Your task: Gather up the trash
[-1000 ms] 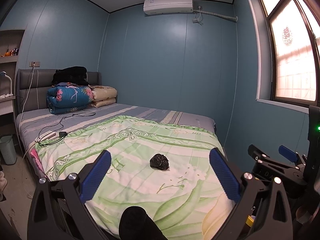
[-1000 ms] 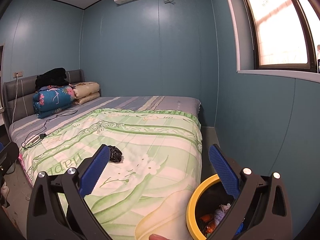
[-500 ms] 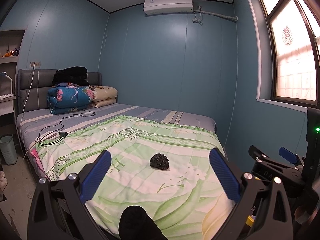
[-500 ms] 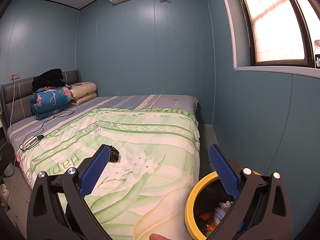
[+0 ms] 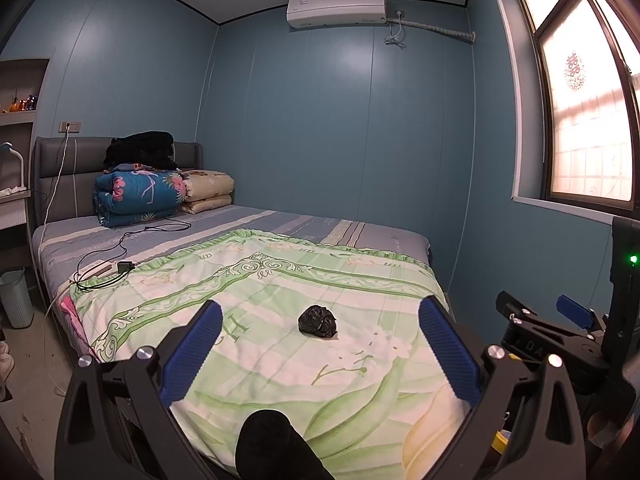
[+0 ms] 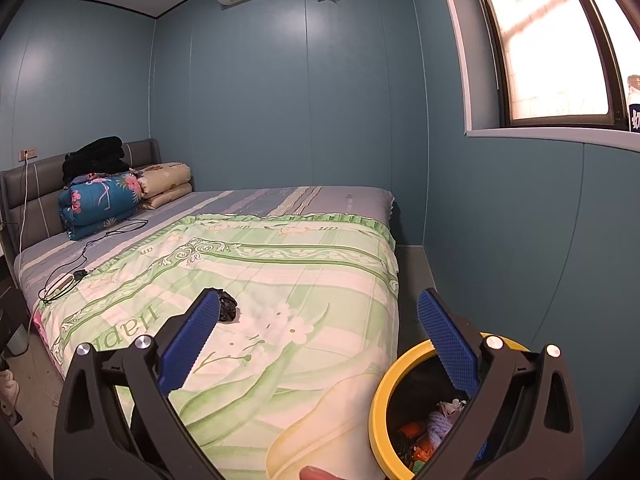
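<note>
A crumpled black plastic wad lies on the green floral bedspread, a short way beyond my left gripper, which is open and empty. In the right wrist view the same black wad peeks out behind the left blue pad of my right gripper, also open and empty. A yellow-rimmed trash bin with several scraps inside stands on the floor at the bed's right side, under the right gripper's right finger. My right gripper also shows at the right edge of the left wrist view.
Folded quilts and dark clothing are stacked by the headboard. A charger and cable lie on the left part of the bed. A pale bin stands on the floor at far left. The blue wall and window close in on the right.
The right wrist view has swung slightly right and closer, showing more of the yellow bin. The left gripper has hardly moved, and the black wad lies still.
</note>
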The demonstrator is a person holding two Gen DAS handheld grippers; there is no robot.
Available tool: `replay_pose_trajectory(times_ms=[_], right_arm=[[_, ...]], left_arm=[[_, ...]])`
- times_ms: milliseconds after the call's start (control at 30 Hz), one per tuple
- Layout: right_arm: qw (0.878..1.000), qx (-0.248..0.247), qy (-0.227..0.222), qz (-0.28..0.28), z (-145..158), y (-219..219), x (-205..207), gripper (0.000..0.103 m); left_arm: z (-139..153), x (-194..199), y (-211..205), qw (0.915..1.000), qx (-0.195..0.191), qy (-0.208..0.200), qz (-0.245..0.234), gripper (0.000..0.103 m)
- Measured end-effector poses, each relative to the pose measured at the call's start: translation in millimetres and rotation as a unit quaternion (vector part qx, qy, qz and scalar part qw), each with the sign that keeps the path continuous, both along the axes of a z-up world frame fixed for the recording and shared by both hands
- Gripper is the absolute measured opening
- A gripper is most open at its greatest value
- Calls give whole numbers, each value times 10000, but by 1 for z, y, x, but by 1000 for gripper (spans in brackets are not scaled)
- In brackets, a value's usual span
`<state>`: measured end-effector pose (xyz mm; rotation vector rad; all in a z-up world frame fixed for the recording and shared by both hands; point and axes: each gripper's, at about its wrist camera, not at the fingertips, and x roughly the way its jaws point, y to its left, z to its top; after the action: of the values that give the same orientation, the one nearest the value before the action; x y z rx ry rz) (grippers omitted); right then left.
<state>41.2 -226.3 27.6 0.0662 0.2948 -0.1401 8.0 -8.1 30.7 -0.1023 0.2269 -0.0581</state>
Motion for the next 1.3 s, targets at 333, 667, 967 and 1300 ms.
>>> replay_pose_trajectory(times_ms=[333,667,967,1300], right_arm=[[10000,32,45,-2,-2,0,1,95],[9999,75,88,-7,-4,-3,4,95],[9999,95,109,17,-5,-4,4,95],[9998,114,146,17,-7,-4,5,95]], left_arm=[[0,-1,1,10000,-18,9,-7,95],[-1,1,2,10000,-12,31,-21,95],[-1,0,2,10000,-26,41,-48,95],[-2,2,2,10000,-33,69,-64,95]])
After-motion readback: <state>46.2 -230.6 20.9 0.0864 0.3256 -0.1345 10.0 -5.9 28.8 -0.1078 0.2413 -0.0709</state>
